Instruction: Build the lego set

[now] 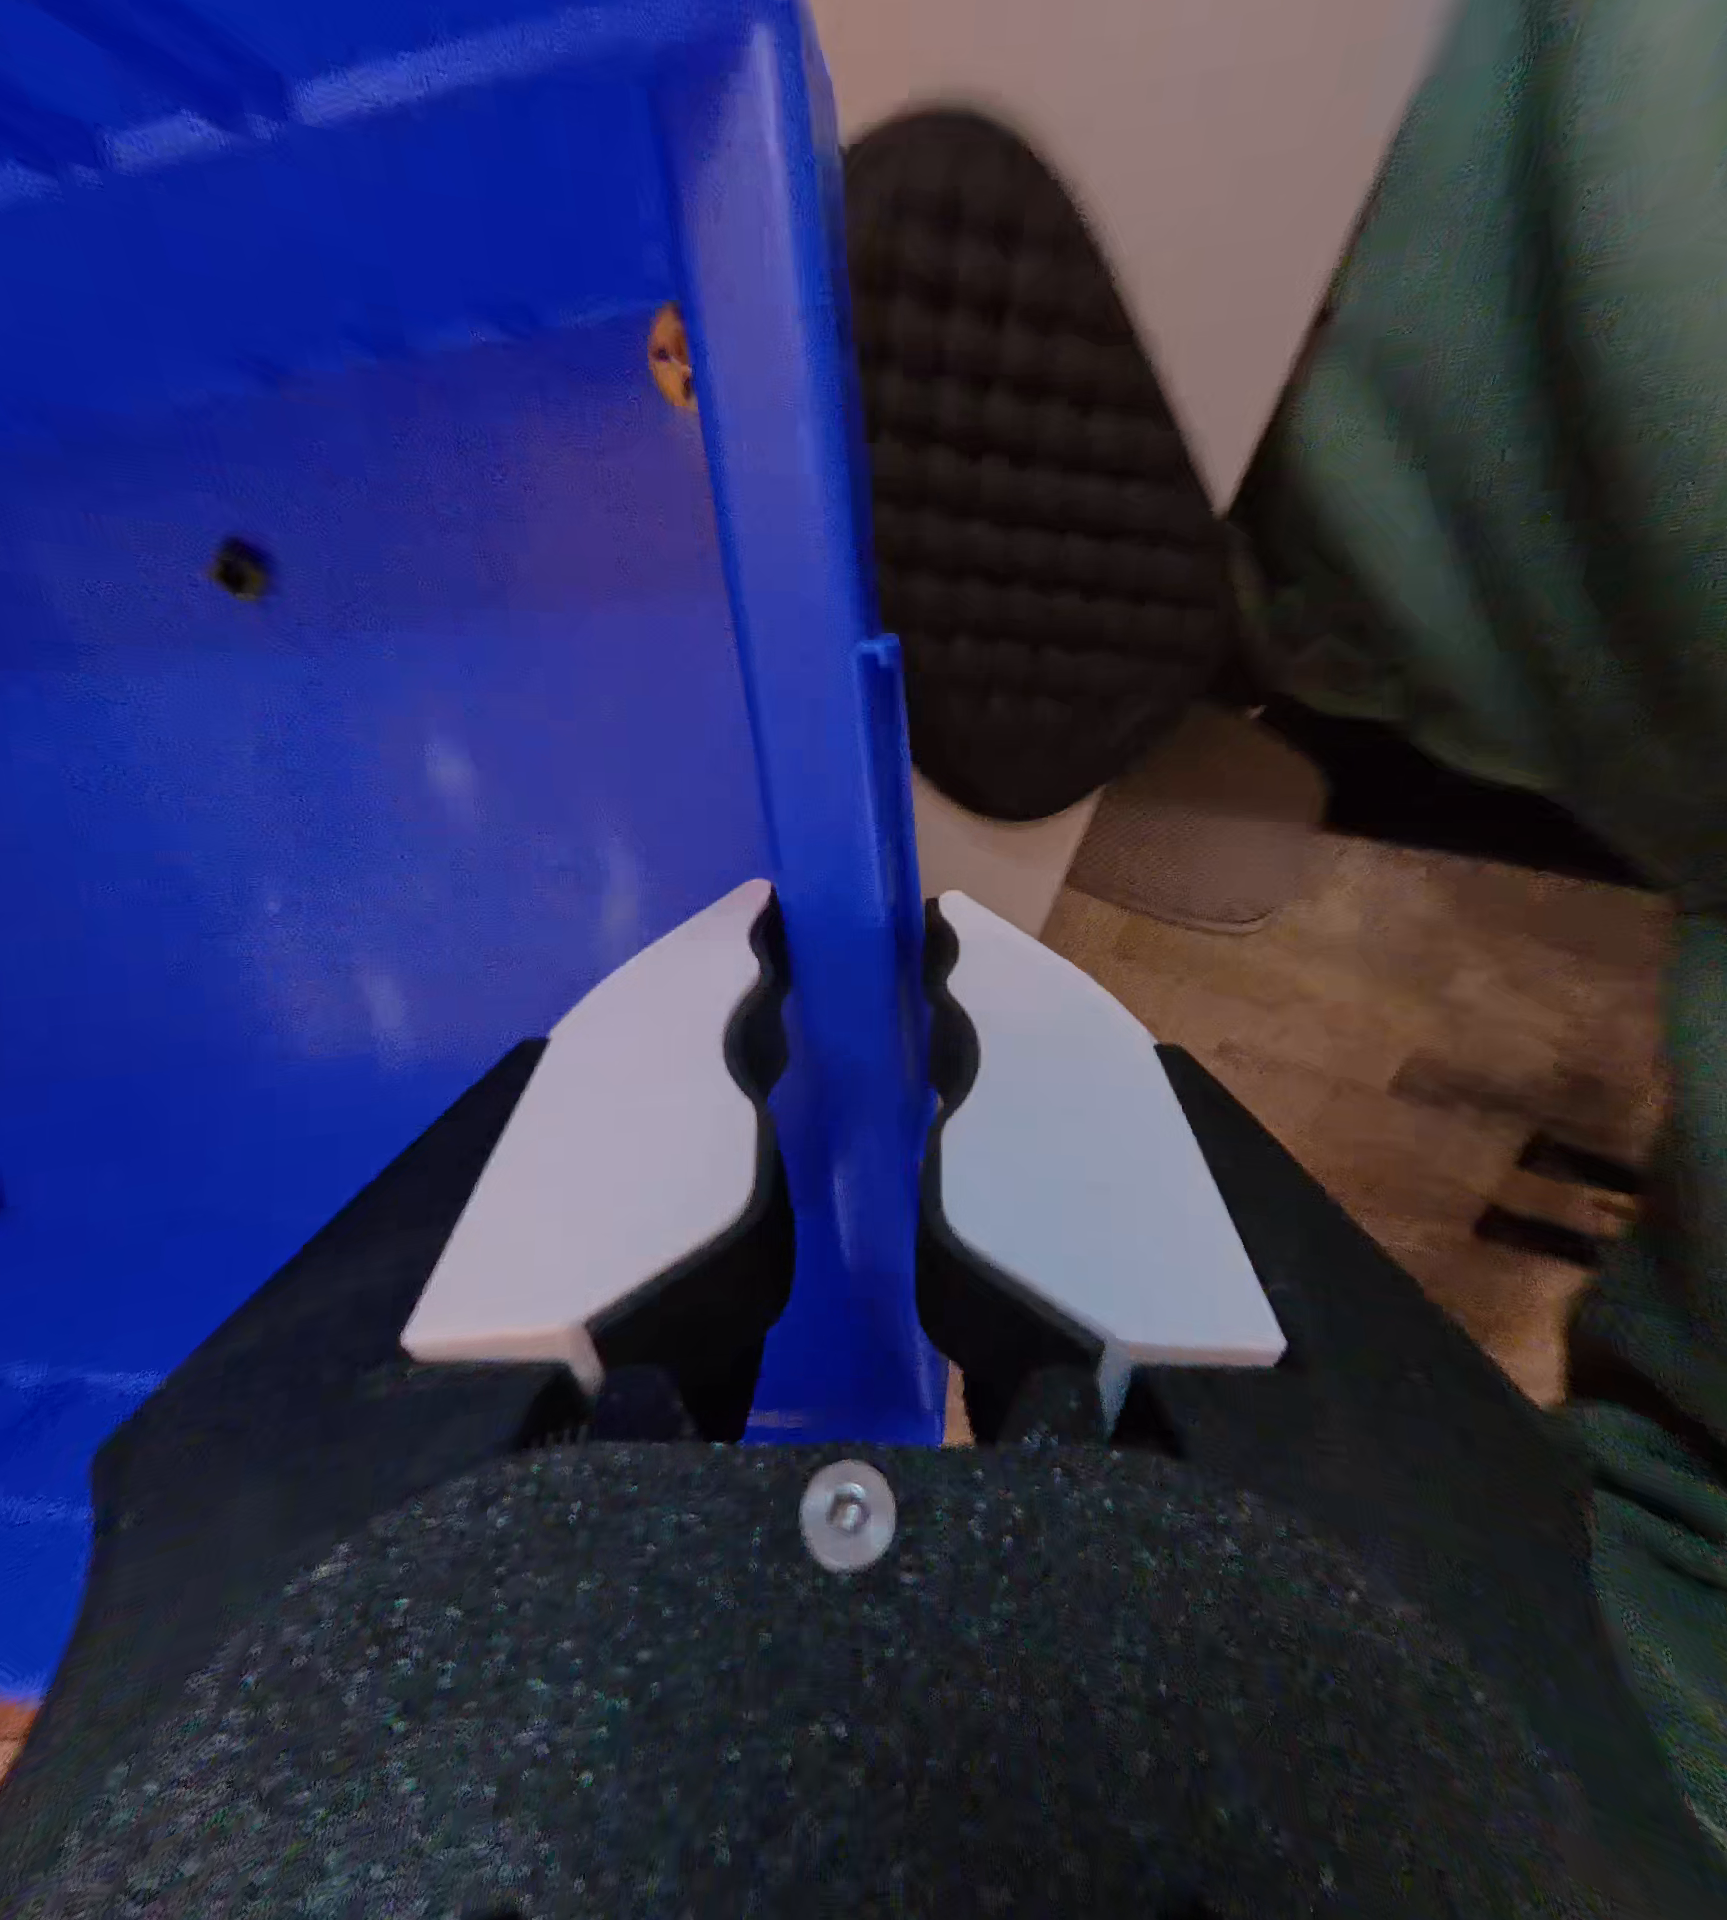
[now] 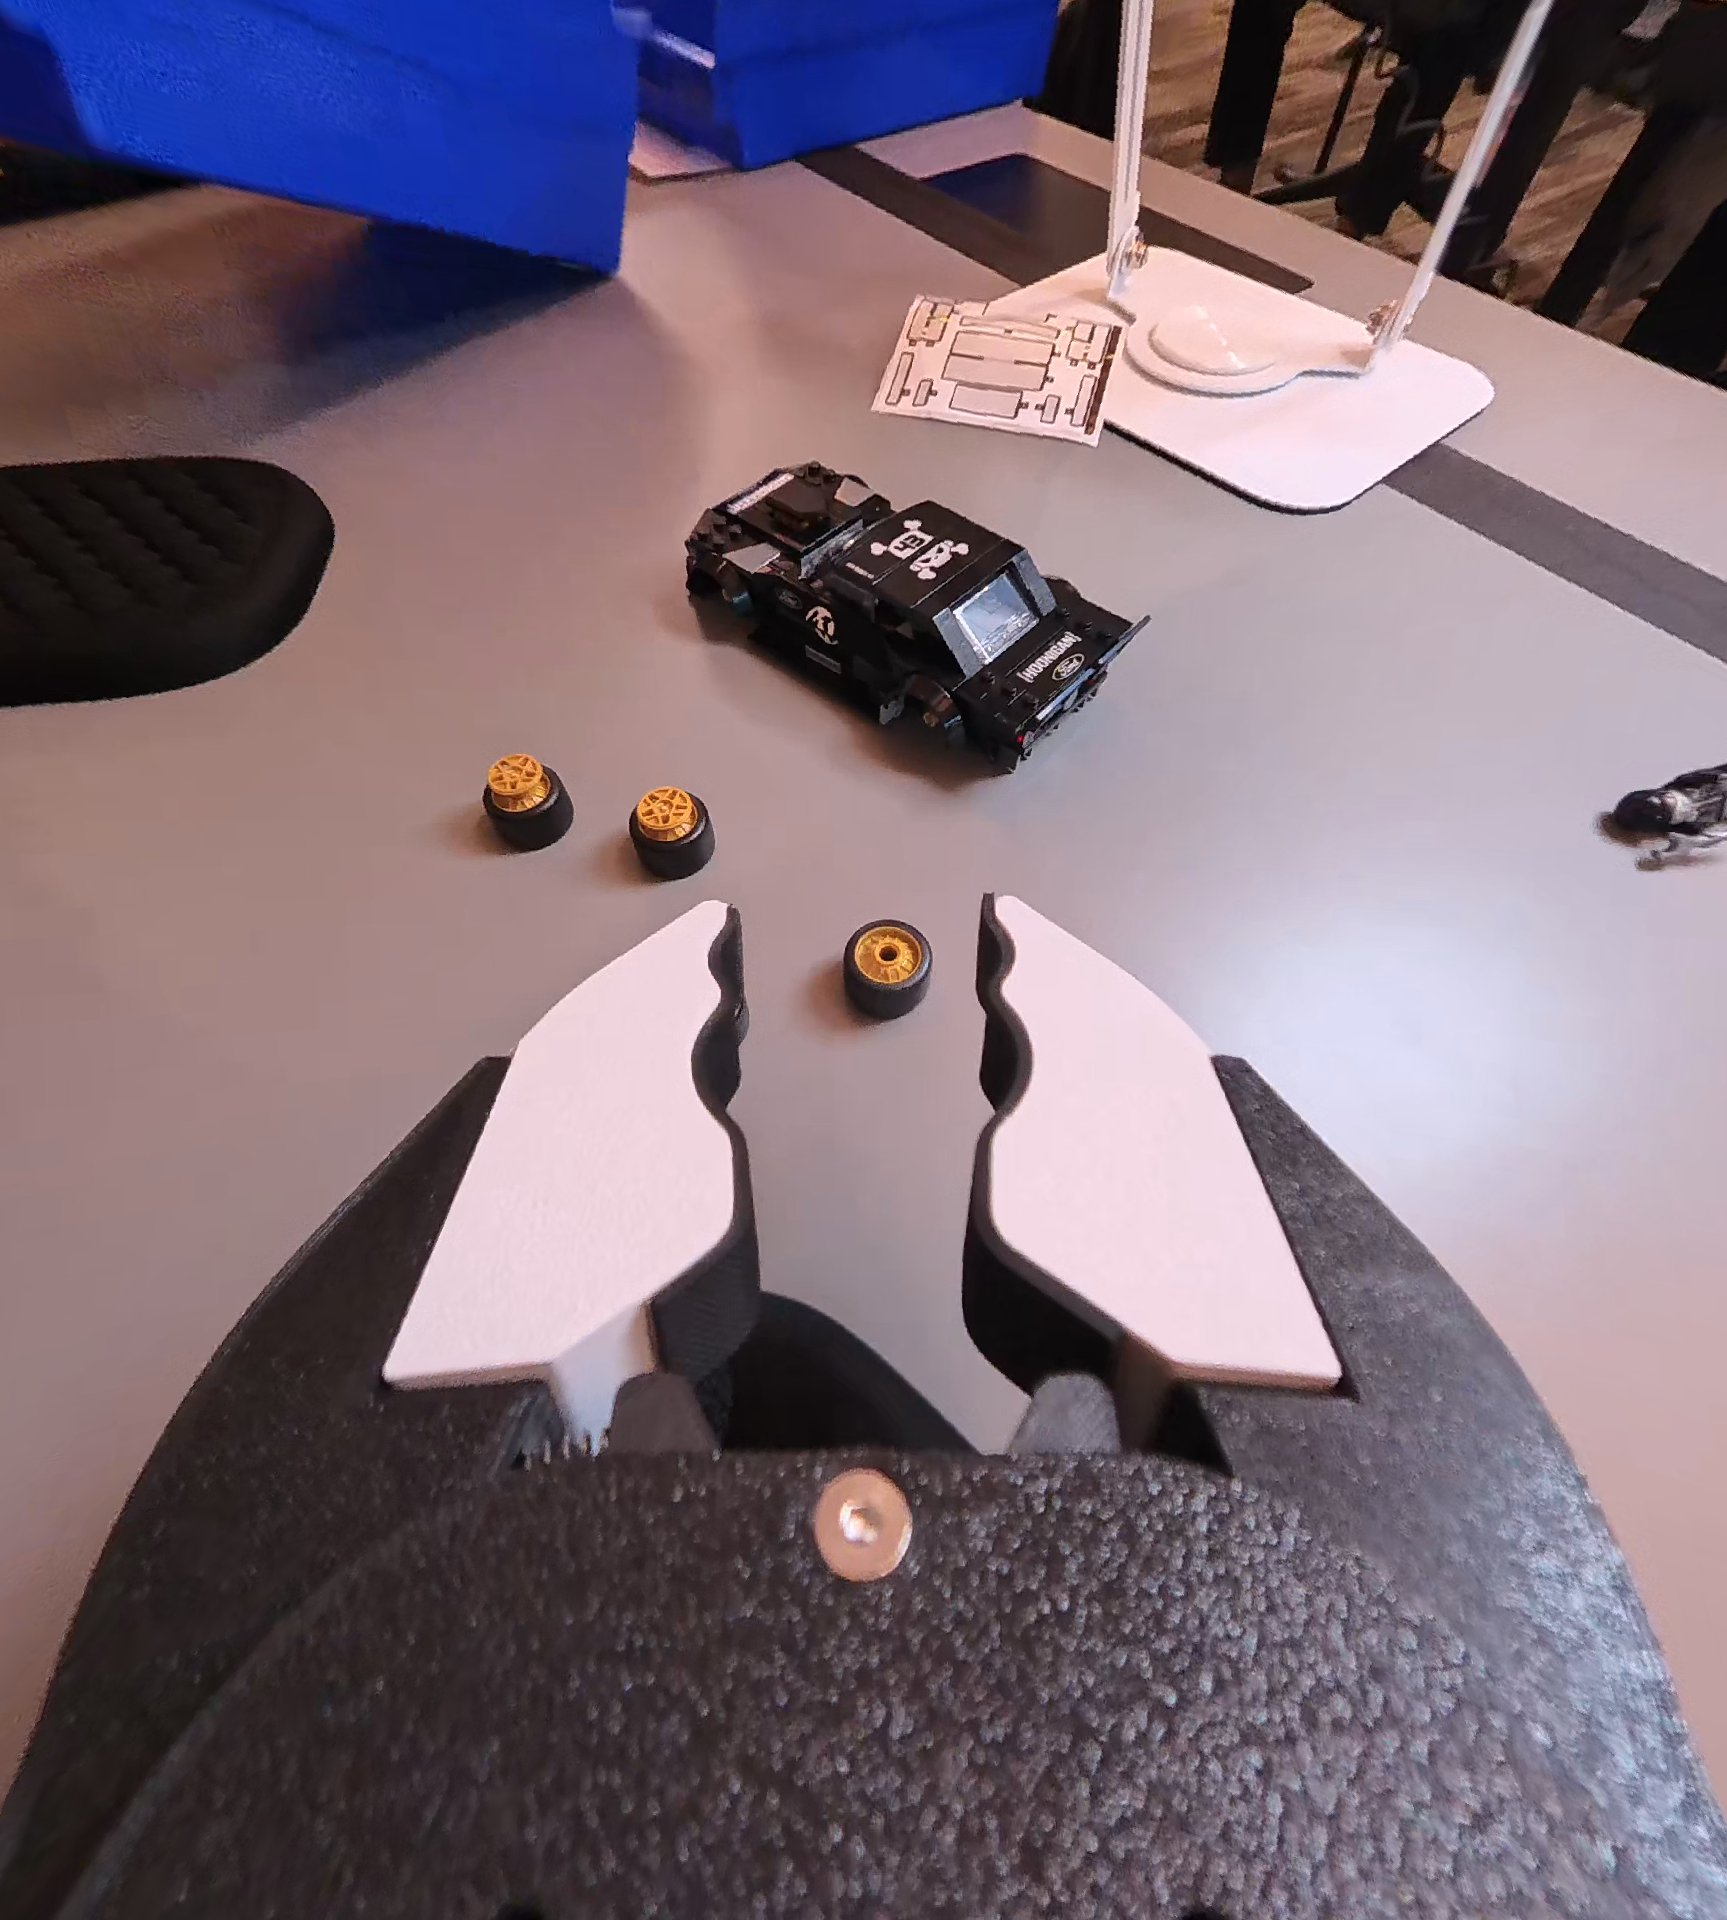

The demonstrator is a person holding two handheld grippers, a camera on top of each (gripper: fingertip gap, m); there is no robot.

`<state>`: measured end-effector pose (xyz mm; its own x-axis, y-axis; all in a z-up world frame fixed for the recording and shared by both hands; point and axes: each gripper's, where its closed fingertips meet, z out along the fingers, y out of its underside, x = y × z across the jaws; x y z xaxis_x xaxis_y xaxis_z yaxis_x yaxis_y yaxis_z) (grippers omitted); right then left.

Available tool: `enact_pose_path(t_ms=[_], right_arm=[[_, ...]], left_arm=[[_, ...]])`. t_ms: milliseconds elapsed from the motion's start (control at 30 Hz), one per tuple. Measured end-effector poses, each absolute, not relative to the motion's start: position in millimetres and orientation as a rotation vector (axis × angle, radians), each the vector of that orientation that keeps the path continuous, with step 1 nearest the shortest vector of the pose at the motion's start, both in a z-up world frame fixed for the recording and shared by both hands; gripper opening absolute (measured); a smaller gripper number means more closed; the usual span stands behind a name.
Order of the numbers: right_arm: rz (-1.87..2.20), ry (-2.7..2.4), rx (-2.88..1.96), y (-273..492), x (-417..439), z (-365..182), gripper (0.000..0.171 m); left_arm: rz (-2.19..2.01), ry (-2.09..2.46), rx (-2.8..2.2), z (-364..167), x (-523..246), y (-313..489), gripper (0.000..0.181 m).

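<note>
A black lego car point(image 2: 916, 613) without wheels sits on the grey table point(image 2: 1306, 987). Three black wheels with gold hubs lie in front of it: two side by side at the left point(image 2: 526, 802) point(image 2: 670, 819), one point(image 2: 888, 961) between my right gripper's fingertips. My right gripper point(image 2: 859, 914) is open around that wheel without touching it. My left gripper point(image 1: 851, 914) is shut on the side wall of a blue plastic bin point(image 1: 828, 727) and holds it tilted. Two small bricks, one orange point(image 1: 670, 358) and one black point(image 1: 241, 569), lie inside the bin.
A sticker sheet point(image 2: 999, 364) and a white lamp base point(image 2: 1254, 395) stand behind the car. A small black-and-silver lego piece point(image 2: 1695, 810) lies at the right. A black ribbed pad point(image 2: 90, 571) lies at the left. The blue bin point(image 2: 319, 94) hangs over the far left. A person's green sleeve point(image 1: 1565, 468) is at the right. The grippers' ends are close to 45 cm from one another. It is some 25 cm from my right tips to the small black-and-silver lego piece point(image 2: 1695, 810).
</note>
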<state>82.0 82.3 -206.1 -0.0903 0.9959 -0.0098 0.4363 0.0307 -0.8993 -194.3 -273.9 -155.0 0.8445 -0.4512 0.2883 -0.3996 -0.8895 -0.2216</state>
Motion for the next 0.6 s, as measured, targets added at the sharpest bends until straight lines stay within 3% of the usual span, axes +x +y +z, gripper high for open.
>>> enact_pose_path(t_ms=[133, 600], right_arm=[[1.026, -1.606, -1.474, 80.5, 83.4, -205.9, 0.043], [0.995, -1.616, -1.491, 80.4, 88.4, -207.0, 0.043]], left_arm=[[-0.346, 0.561, -2.847, -117.0, -233.1, -266.1, 0.029], [-0.135, 0.684, -2.891, -232.6, -195.2, -247.7, 0.024]])
